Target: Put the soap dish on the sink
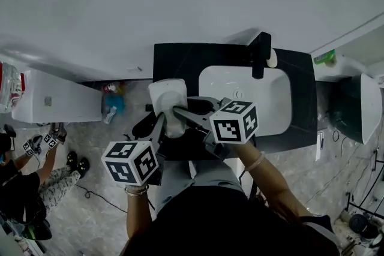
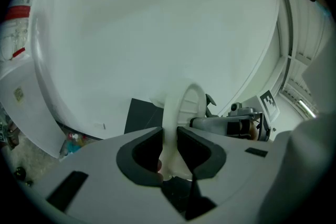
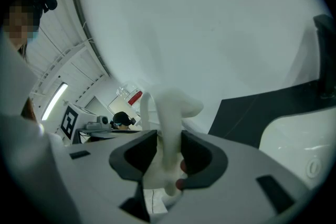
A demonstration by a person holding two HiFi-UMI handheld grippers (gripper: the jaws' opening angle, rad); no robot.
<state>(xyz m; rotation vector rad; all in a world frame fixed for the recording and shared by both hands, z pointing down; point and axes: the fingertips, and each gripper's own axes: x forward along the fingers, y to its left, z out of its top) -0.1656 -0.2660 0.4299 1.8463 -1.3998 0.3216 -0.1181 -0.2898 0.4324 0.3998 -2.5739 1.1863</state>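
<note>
The left gripper (image 2: 169, 134) is clamped on the soap dish (image 2: 182, 105), its dark pads pressed against either side of the dish's thin white rim. The right gripper (image 3: 169, 140) is closed on the same soap dish (image 3: 170, 107) in the same way, gripping another part of the rim. In the head view, the left gripper (image 1: 163, 124) reaches the soap dish (image 1: 167, 100) from below. The right gripper (image 1: 179, 110) comes in from the right, so the dish hangs between the two.

The left gripper view shows the dish edge-on and standing upright, with ribs across its inner face. No view shows anything lying in it.

In the head view, the dish sits over the left end of the dark tabletop (image 1: 175, 63), just left of the white sink (image 1: 277, 106). Whether it touches the tabletop cannot be told. The sink bowl shows only a small round fitting on its back wall.

A black faucet (image 1: 260, 54) stands at the sink's far rim, with a pale oval thing (image 1: 273, 59) just beside it. To the left of the tabletop, some bottles (image 1: 111, 100) stand on the floor (image 1: 90, 147).
</note>
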